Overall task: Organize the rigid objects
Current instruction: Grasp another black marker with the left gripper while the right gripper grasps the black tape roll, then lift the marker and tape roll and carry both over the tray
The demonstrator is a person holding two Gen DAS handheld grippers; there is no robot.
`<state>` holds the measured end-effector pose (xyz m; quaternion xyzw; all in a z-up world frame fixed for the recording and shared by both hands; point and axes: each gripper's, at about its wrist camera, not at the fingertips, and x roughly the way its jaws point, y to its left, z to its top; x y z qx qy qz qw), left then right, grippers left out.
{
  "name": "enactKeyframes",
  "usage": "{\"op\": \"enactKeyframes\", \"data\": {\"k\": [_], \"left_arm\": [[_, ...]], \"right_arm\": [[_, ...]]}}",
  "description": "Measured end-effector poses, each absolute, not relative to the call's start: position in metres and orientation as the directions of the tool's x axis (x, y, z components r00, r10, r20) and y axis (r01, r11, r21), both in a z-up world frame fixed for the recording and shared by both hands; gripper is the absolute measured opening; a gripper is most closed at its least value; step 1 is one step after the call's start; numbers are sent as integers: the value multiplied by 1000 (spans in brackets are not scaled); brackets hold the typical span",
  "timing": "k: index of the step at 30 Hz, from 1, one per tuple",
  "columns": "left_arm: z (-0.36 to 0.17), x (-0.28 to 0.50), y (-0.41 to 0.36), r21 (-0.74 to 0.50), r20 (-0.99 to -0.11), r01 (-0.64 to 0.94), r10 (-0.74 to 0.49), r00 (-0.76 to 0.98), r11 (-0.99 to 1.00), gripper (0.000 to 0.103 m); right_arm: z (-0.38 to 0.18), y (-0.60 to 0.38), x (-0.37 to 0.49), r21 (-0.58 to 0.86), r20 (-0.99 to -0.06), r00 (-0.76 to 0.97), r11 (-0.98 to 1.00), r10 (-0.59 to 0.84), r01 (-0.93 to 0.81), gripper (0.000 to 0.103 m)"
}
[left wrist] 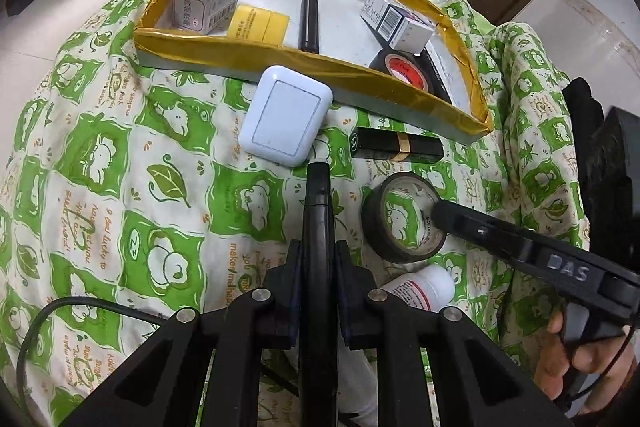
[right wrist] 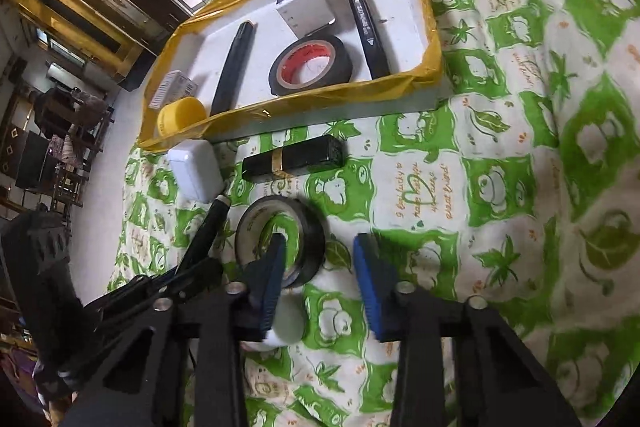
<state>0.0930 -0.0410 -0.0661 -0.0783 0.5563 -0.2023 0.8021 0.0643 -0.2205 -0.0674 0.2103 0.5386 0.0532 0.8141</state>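
Note:
My left gripper (left wrist: 318, 267) is shut on a black pen (left wrist: 318, 195) whose tip almost reaches a white rounded case (left wrist: 286, 117). A black tape roll (left wrist: 372, 227) lies flat on the green-patterned cloth. My right gripper (right wrist: 320, 241) straddles that roll's (right wrist: 314, 227) near wall. One blue pad (right wrist: 272, 279) is inside the ring. The other stands outside with a gap, so the jaws are open. A black lipstick (right wrist: 294, 159) with a gold band lies between the roll and the yellow-rimmed tray (right wrist: 304, 95). A white bottle (right wrist: 286, 323) lies under the right gripper.
The tray (left wrist: 312, 63) holds small boxes, a yellow container (right wrist: 182, 113), two black pens and a red-cored tape roll (right wrist: 312, 65). A hand (left wrist: 568, 355) grips the right tool. The cloth (right wrist: 500, 187) stretches right of the roll. A cable (left wrist: 60, 311) runs at the lower left.

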Motion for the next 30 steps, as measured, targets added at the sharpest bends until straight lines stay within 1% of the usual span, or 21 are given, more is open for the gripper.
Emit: {"op": "enactKeyframes", "data": {"k": [3, 5, 7, 8, 15, 26, 30], "left_arm": [[-63, 91, -41, -351, -851, 249, -419, 317, 903, 14], [-60, 90, -39, -360, -840, 252, -429, 331, 898, 14], [-57, 89, -36, -377, -827, 249, -445, 344, 892, 14], [-55, 89, -34, -388, -819, 247, -455, 350, 888, 14], [-48, 87, -28, -420, -790, 256, -490, 370, 871, 14], [-41, 88, -23, -465, -763, 258, -531, 368, 847, 14], [-34, 93, -23, -461, -760, 268, -532, 374, 846, 14]], "right_arm": [[-71, -209, 70, 364, -870, 399, 924, 291, 118, 23], [-75, -201, 72, 307, -887, 389, 946, 247, 100, 19], [-75, -196, 72, 277, -891, 396, 957, 221, 90, 10], [-73, -196, 70, 282, -887, 405, 955, 222, 92, 8], [-55, -208, 57, 352, -840, 477, 929, 259, 116, 8], [-49, -213, 42, 341, -832, 497, 934, 248, 104, 8], [-48, -212, 49, 342, -829, 501, 934, 249, 101, 8]]}}
